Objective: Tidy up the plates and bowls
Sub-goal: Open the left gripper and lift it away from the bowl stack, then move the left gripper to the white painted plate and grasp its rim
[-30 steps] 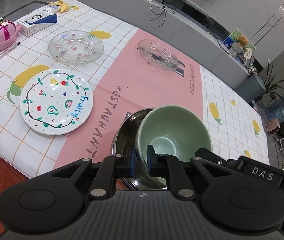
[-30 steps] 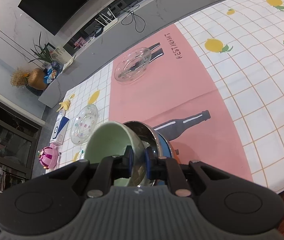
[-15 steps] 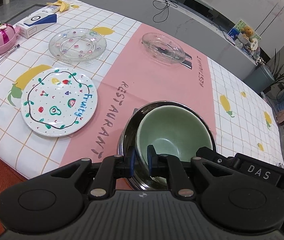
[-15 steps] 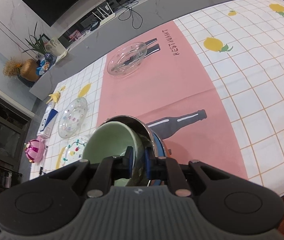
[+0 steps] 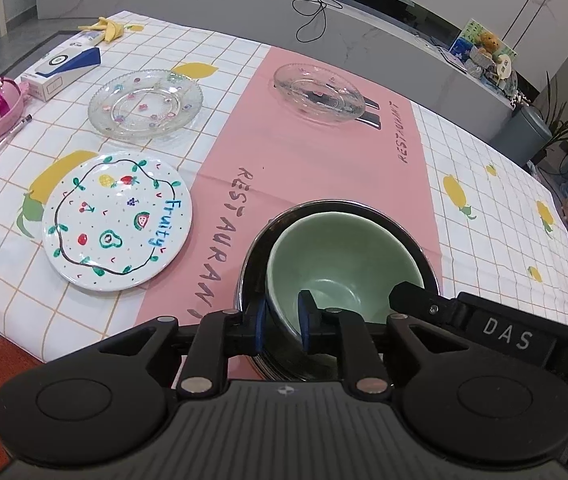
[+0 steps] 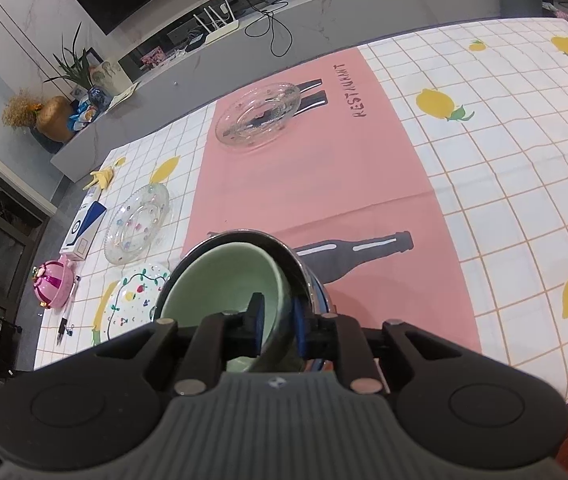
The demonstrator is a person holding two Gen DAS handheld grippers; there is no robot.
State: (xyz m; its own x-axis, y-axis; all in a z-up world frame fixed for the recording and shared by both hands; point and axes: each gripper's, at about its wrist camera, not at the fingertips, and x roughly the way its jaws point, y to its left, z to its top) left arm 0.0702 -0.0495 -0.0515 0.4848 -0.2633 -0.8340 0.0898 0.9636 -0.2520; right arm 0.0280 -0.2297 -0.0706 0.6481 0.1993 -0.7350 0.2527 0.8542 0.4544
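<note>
Green ceramic is seen in the left wrist view: the green bowl (image 5: 344,264) is nested inside the steel bowl (image 5: 338,208) at five o'clock on the pink runner (image 5: 304,168), and its near rim is straddled by the left gripper (image 5: 281,320), whose jaws have just been eased apart and whose pads no longer press. In the right wrist view the same rim is bracketed at six o'clock by the right gripper (image 6: 277,320), likewise just loosened with nothing gripped, while the fruit plate (image 6: 131,300) is seen at nine o'clock.
</note>
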